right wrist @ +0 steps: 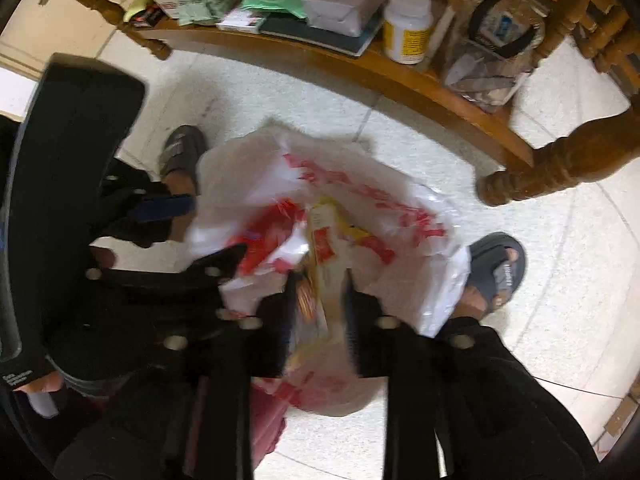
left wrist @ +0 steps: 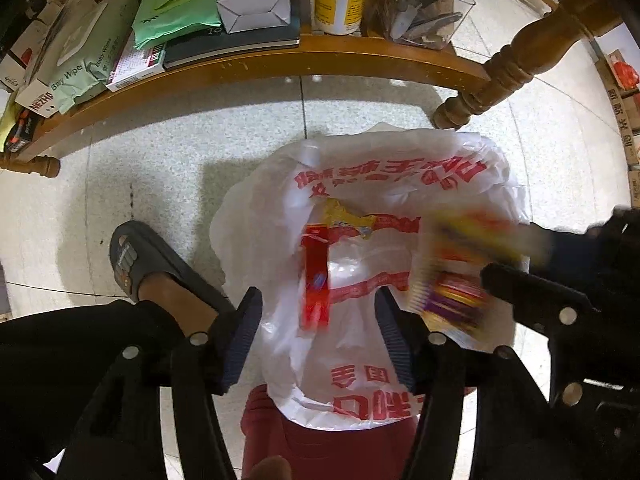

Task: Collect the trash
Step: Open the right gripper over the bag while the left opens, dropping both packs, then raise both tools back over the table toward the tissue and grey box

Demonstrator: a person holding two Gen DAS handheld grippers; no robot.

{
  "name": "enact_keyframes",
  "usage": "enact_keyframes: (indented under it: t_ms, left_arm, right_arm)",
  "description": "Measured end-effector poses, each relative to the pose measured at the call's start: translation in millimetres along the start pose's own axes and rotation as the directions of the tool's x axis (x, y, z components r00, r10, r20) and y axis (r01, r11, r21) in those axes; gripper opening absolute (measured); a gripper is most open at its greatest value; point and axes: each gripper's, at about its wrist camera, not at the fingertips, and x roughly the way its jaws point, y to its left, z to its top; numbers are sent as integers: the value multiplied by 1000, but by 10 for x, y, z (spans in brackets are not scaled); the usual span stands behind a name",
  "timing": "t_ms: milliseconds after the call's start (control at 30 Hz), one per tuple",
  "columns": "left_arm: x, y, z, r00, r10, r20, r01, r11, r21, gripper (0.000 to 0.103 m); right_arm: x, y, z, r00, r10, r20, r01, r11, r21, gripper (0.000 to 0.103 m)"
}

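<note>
Right claw (right wrist: 320, 292): gripping a blurred colourful snack wrapper (right wrist: 320, 264) — hanging over the bag's mouth.
Left claw (left wrist: 318, 336): spreading wide, pads on either side of the bag.
White plastic bag (left wrist: 400, 168): lining a red bin (left wrist: 280, 432) — sitting on the tiled floor (left wrist: 160, 184).

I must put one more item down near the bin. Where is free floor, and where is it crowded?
Bare tile lies between the shelf edge and the white bag, and left of the bag beyond the slipper. The shelf itself is packed. Over the bag, the left gripper and right gripper crowd the opening.
</note>
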Motion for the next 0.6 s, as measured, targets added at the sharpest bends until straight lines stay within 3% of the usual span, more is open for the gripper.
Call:
enact_keyframes:
  t_ms: [200, 600]
  left_arm:
    - [-66, 104, 9, 1000, -1, 17, 2, 999, -47, 76]
    - [-520, 386, 74, 991, -35, 130, 55, 986, -156, 78]
  right_arm:
    - [-82, -124, 2, 1000, 12, 16, -12, 998, 55, 58]
    - [-449, -87, -31, 997, 35, 67, -40, 997, 71, 62]
